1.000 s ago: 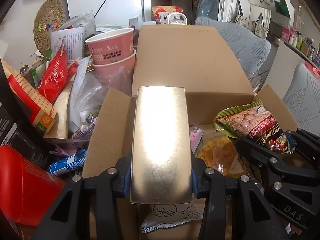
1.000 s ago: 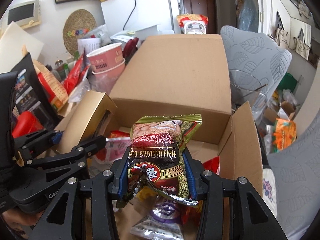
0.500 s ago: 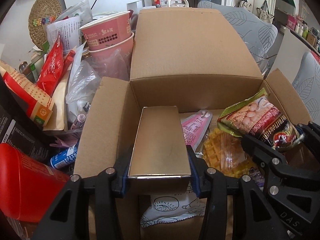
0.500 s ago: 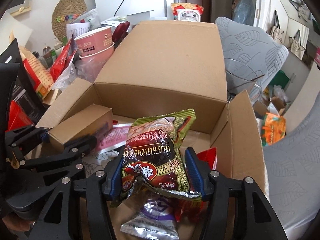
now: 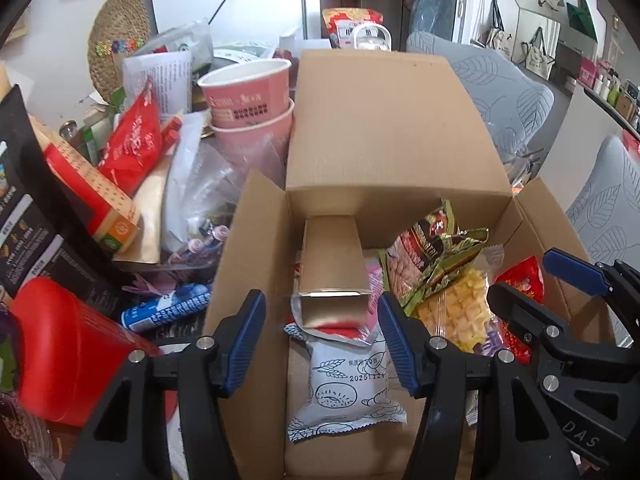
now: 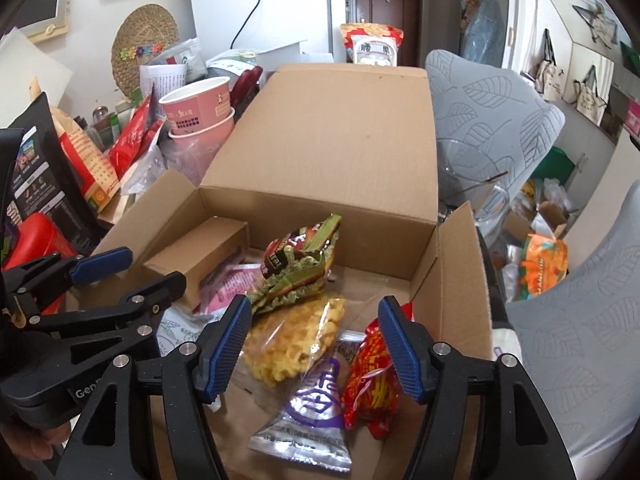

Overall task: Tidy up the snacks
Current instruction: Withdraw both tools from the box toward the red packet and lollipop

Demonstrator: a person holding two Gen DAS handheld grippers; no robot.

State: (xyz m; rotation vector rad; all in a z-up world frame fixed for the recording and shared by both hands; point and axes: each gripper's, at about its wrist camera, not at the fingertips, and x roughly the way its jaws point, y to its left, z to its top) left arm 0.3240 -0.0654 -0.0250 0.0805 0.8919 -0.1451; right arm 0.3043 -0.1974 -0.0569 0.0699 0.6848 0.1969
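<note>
in the left wrist view the left gripper (image 5: 322,334) hangs with fingers spread and empty over the carton (image 5: 256,248), the gold box (image 5: 334,258) lying flat along its left wall to save room. in the right wrist view the right gripper (image 6: 314,344) is likewise open, the peanut bag (image 6: 300,264) resting loose on the noodle pack (image 6: 296,340) mid-carton.

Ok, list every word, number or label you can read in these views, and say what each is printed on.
"20251124", partly blurred: white doodle-print packet in the cardboard box.
"DAS": body of the right gripper, as the left view shows it.
"Gen", cut off: body of the left gripper, as the right view shows it.
Chinese print on the pink cups, the red pouch and the purple-and-silver packet: too small or blurred to read.
</note>
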